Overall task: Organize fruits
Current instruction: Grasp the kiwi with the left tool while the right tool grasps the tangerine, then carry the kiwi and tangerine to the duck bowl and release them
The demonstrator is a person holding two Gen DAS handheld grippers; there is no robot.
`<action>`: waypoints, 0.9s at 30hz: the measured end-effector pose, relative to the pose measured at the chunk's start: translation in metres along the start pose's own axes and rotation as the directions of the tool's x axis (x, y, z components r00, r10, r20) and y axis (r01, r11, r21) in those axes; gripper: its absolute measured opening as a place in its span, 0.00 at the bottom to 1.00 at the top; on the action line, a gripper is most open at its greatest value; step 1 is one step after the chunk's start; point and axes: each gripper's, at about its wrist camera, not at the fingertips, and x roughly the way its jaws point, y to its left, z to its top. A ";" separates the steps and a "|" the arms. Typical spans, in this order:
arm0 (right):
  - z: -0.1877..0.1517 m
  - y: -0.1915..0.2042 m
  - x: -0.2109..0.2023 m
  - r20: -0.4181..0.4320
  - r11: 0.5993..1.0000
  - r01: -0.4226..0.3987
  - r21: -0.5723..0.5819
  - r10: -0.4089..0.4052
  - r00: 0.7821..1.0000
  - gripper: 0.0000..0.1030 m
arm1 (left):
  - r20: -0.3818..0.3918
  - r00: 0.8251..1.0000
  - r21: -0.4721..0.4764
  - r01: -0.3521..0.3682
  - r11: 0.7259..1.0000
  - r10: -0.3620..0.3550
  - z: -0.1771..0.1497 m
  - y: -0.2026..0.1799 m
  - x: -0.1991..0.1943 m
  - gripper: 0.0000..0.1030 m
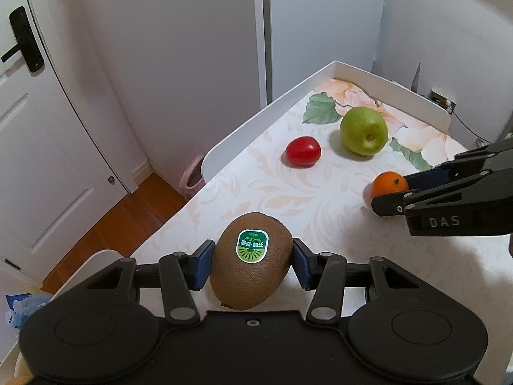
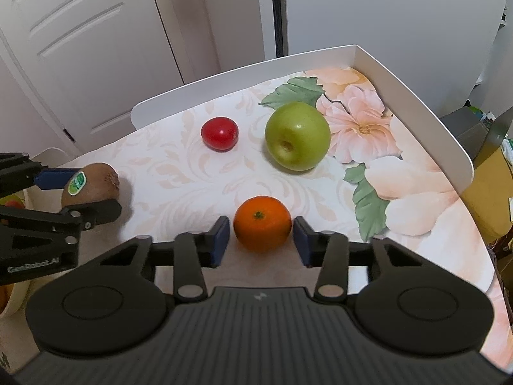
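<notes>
A brown kiwi (image 1: pixel 253 276) with a green sticker sits between the blue pads of my left gripper (image 1: pixel 253 256), which is shut on it at the near left part of the flowered tabletop. From the right wrist the kiwi (image 2: pixel 96 183) shows in that left gripper (image 2: pixel 93 189). A small orange (image 2: pixel 262 223) rests on the tabletop with my right gripper (image 2: pixel 261 227) shut on it, a pad against each side. The left wrist view shows that orange (image 1: pixel 388 184) and right gripper (image 1: pixel 394 189) at the right edge. A green apple (image 2: pixel 298 141) and a red tomato (image 2: pixel 220 133) lie farther back.
A low white rim (image 2: pixel 416 96) runs round the far and right sides of the table. Part of a cream bowl (image 2: pixel 19 292) shows at the left edge. A white door (image 1: pixel 48 128), wooden floor and a pink slipper (image 1: pixel 192 179) lie beyond the table's left side.
</notes>
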 end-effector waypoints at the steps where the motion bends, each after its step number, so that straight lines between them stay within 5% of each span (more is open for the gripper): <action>1: 0.000 0.000 0.000 0.001 1.000 -0.003 -0.004 0.003 1.000 0.53 | 0.002 1.000 -0.003 -0.003 1.000 0.003 0.000 -0.001 -0.001 0.54; 17: 0.016 0.012 -0.043 0.071 0.989 -0.094 -0.111 0.103 0.992 0.52 | 0.073 0.992 -0.133 -0.097 0.986 0.107 0.001 -0.006 -0.062 0.53; 27: 0.031 0.043 -0.084 0.111 0.947 -0.202 -0.251 0.236 0.966 0.52 | 0.099 0.964 -0.301 -0.207 0.931 0.246 -0.014 -0.003 -0.123 0.53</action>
